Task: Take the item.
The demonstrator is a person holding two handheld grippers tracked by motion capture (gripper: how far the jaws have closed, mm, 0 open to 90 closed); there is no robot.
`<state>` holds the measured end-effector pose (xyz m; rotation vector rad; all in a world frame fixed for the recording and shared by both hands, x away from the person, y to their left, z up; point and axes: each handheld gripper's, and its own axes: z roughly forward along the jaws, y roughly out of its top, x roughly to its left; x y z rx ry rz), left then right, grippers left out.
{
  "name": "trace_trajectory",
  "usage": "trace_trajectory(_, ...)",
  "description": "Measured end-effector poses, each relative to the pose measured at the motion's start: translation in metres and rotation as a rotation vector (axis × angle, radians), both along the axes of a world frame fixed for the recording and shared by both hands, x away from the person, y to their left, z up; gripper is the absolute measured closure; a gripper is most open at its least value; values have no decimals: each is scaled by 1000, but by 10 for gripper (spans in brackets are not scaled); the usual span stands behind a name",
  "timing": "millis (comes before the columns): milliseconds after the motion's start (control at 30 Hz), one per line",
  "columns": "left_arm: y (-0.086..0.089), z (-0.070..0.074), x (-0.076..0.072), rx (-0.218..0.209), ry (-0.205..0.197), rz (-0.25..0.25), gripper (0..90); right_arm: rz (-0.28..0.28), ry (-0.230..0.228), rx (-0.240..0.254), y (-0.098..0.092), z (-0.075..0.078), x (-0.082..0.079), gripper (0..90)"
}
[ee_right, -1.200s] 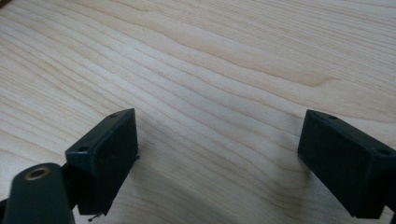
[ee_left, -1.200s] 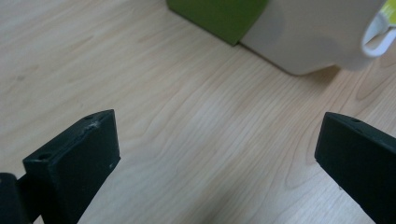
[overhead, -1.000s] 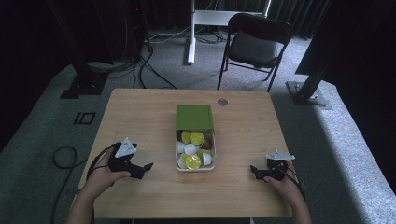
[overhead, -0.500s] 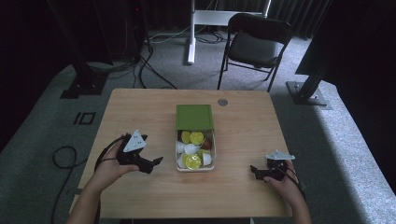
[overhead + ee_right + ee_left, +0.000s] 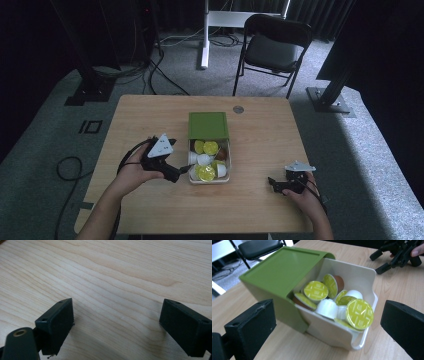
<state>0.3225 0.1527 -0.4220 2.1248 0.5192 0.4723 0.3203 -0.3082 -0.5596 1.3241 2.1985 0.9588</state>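
High view: left gripper (image 5: 184,171), jaws spread, sits just left of the white capsule box (image 5: 223,176) at table (image 5: 150,115) centre; right gripper (image 5: 274,184), also spread, rests well right of the box.

Between my matt black jaws I see the white smooth plastic box (image 5: 362,277) with its matt green plastic sliding lid (image 5: 279,270). The round capsules (image 5: 359,313) inside have glossy yellow-green foil tops. The pale wooden table (image 5: 112,270) looks smooth, with fine grain.
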Motion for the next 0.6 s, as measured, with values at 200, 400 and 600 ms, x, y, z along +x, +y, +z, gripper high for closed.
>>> trace_trajectory(200,-22,2,3,-9,0,-44,9,0,0,0,0,0,0,118)
trace_trajectory(400,-40,-2,4,2,4,-74,9,0,0,0,0,0,0,118)
trace_trajectory(600,-56,-10,4,14,12,-114,10,0,0,0,0,0,0,118)
